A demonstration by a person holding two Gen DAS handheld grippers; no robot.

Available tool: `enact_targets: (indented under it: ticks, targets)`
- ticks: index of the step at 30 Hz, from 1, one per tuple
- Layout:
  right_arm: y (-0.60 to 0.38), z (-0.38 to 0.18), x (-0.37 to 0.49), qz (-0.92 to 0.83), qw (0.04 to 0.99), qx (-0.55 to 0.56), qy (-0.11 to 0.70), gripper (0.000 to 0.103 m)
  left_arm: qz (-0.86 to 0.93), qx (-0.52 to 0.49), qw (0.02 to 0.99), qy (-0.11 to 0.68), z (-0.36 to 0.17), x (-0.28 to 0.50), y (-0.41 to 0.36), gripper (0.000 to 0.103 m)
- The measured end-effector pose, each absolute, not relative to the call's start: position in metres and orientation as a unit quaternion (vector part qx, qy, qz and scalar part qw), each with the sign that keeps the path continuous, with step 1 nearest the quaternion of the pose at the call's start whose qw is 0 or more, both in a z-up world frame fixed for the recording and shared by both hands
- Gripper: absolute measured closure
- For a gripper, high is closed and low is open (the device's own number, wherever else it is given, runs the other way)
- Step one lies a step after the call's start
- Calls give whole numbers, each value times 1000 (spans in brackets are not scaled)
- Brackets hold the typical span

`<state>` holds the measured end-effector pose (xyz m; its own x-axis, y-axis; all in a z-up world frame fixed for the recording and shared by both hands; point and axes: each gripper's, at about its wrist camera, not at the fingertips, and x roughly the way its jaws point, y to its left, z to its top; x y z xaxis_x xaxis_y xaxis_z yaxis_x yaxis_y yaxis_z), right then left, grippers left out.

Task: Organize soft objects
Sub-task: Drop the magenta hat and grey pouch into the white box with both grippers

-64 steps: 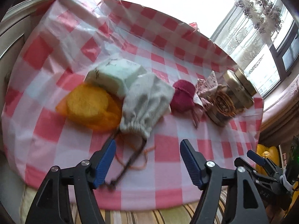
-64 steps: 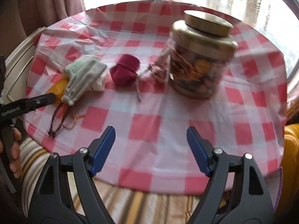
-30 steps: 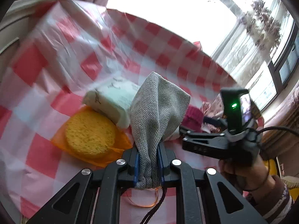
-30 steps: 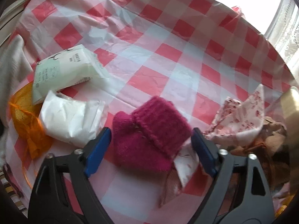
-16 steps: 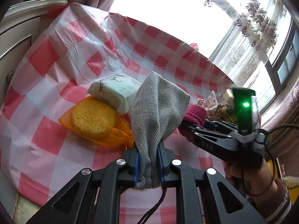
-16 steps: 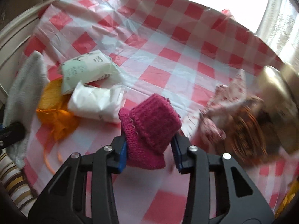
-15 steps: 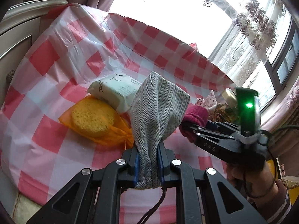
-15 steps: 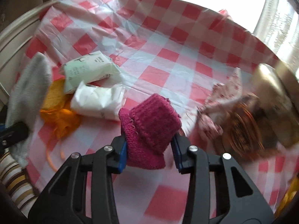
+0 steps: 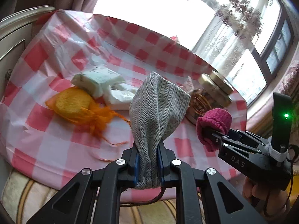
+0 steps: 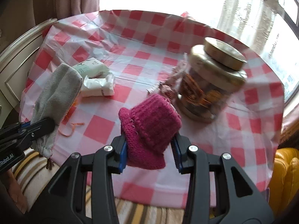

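Since the earlier frames both soft things have left the table (image 10: pixel 248 100): the grey herringbone pouch (image 9: pixel 157 110) and the magenta knitted piece (image 10: pixel 149 125) now hang in the air above the near edge of the checked cloth. The left gripper (image 9: pixel 148 166) has its fingers pressed tight on the pouch's gathered mouth, drawstring dangling below. The right gripper (image 10: pixel 149 155) pinches the knitted piece between its blue pads.

The step in hand looks like the carry; next I judge the knit must go into the pouch, which calls for the pouch mouth to be opened, since it is pinched shut.

The gold-lidded jar (image 10: pixel 213 82) stands towards the right edge, the orange mesh bag (image 9: pixel 78 106) and the white packs (image 10: pixel 97 78) towards the left.

The right gripper's body reads "DAS"; the left's ends in "Robot.AI".
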<state>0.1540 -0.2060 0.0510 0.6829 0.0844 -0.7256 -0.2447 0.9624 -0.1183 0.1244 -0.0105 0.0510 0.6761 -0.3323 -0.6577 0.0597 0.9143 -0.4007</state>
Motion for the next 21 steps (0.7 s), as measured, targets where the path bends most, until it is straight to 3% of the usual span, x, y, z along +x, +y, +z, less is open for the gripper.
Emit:
enact_targets:
  ticks: [21]
  targets:
    - [-360, 35, 58, -12, 907, -7, 421, 59, -260, -137, 851, 435, 57, 72, -143, 86]
